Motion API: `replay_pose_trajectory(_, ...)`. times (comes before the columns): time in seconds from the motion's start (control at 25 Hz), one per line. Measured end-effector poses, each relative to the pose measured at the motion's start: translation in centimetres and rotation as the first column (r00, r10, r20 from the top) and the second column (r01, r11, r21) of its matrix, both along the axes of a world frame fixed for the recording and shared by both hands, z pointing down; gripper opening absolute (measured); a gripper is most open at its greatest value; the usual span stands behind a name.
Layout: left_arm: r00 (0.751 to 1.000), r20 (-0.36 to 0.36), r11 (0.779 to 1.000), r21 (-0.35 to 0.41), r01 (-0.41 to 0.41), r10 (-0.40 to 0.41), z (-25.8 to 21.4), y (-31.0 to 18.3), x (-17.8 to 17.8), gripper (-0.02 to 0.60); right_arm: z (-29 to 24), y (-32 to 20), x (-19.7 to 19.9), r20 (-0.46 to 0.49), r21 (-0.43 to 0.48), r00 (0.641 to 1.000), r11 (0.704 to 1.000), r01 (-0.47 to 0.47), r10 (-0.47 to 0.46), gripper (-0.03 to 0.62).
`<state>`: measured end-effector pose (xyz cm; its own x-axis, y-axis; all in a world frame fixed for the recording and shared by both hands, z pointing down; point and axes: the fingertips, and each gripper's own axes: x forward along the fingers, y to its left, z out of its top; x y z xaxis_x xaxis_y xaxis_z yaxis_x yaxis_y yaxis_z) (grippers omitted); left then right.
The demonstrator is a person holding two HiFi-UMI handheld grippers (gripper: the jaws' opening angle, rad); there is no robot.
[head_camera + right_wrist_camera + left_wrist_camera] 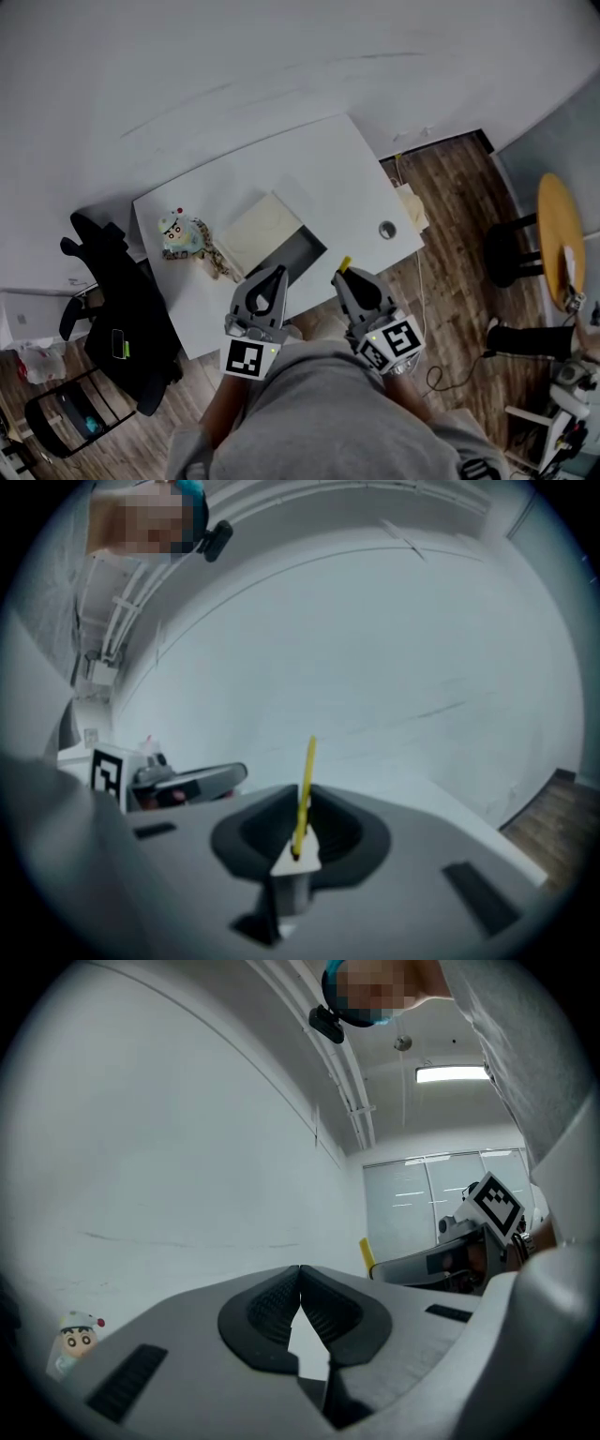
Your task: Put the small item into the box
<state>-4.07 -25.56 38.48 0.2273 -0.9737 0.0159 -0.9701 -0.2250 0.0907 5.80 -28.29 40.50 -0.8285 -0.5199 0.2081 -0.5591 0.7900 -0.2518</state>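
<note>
R gripper (302, 797) jaws clamped on a thin yellow strip (306, 771). It stands upright between the pads and sticks out past the tips. In the head view the strip (345, 264) shows just beyond the R gripper (341, 276), over the near table edge.

L gripper (300, 1274) jaws together at the tips, nothing btwn them. It's beside the R one, both held close to the person's body. Head view has the L gripper (277, 273) tip near the box.

Box (267, 230) lies open on the white table (328, 169), just ahead of both grippers, slightly left of the R one. Strip is outside the box.

Further left of the box: cartoon toy figure (176, 232) w/ a chain. Round grommet (387, 229) ahead-right of the R gripper.
</note>
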Motion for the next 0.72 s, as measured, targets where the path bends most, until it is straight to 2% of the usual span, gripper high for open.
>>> replay_pose_trajectory(0.44, 0.992, -0.016, 0.991, -0.028, 0.128, -0.128, 0.7, 1.9, -4.4, 0.032, 0.4, 0.3, -4.8, -0.031, -0.005, 0.991, 0.991, 0.133, -0.133, 0.058)
replay_pose_trajectory(0.72, 0.967, -0.016, 0.967, -0.047, 0.252, -0.253, 1.0, 2.8, -6.4, 0.032, 0.8, -1.0, -7.1, -0.046, -0.022, 0.970, 0.971, 0.239, -0.240, 0.058)
